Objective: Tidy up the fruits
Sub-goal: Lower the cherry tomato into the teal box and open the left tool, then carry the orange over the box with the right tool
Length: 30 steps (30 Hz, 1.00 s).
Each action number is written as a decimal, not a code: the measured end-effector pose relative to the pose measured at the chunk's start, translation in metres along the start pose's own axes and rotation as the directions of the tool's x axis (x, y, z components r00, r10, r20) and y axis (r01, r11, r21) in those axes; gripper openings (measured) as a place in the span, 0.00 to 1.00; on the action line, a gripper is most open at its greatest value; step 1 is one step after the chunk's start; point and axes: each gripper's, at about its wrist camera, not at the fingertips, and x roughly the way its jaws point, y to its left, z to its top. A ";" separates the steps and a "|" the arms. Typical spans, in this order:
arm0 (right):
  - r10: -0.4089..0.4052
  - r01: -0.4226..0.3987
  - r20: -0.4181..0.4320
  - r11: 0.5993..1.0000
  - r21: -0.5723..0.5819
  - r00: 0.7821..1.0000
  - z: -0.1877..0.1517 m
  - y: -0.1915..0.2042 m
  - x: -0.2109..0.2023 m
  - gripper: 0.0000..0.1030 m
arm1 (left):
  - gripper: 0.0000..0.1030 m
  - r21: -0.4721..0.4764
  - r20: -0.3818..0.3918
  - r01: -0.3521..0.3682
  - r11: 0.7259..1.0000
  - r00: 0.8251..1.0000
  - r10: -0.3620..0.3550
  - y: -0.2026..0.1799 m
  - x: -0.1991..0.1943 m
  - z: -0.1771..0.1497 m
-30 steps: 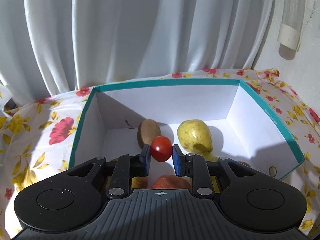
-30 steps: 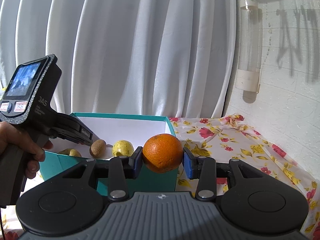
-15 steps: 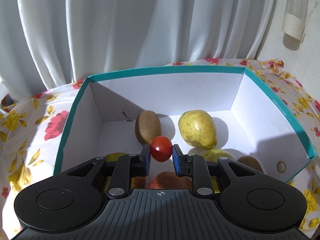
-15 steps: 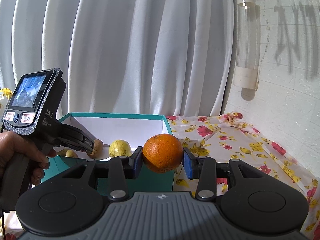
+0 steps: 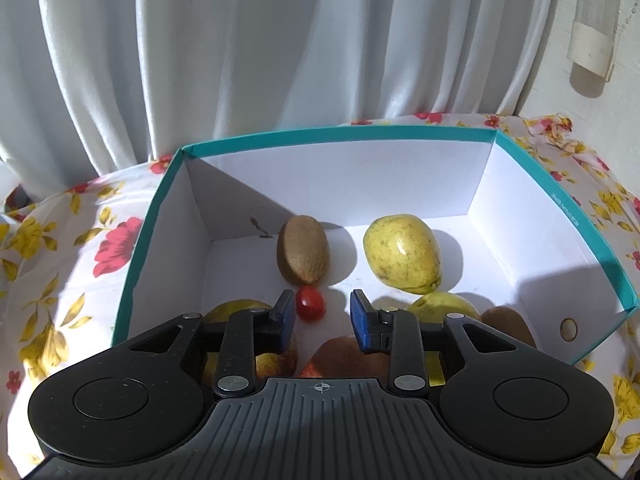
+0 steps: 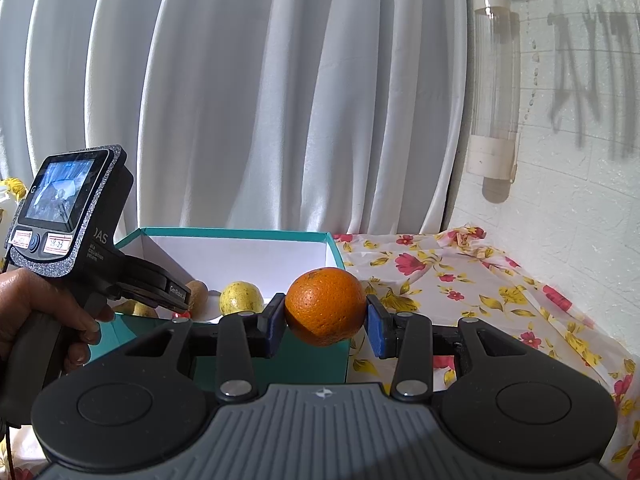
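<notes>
The left hand-held gripper has just been opening over the box, and the tomato is seen between its parted jaws, touching neither pad clearly. The orange is clamped across its middle by the right hand-held gripper, just outside the box's near wall. The tomato is judged light, soft-skinned and easily bruised; the orange firm. Open floor is left toward the box's back, and the rim must be cleared.
</notes>
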 end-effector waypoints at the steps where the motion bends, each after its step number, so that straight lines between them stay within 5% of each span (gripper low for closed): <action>1: 0.000 0.000 0.000 1.000 0.000 1.000 0.000 0.000 0.000 0.39 | 0.40 -0.002 0.003 -0.004 1.000 1.000 0.004 0.001 -0.001 0.000; 10: 0.007 -0.007 0.008 1.000 -0.008 1.000 0.002 0.003 0.001 0.39 | 0.96 -0.062 0.057 -0.032 0.998 0.998 0.035 0.010 -0.041 0.000; 15: 0.002 -0.002 0.018 1.000 -0.007 1.000 0.005 0.002 0.003 0.39 | 0.98 -0.082 0.075 0.000 0.997 0.997 0.006 0.013 -0.072 -0.005; 30: 0.017 -0.017 0.023 0.999 -0.029 1.000 0.018 0.010 0.033 0.40 | 0.99 -0.096 -0.002 -0.090 0.991 0.996 0.091 0.024 -0.088 -0.028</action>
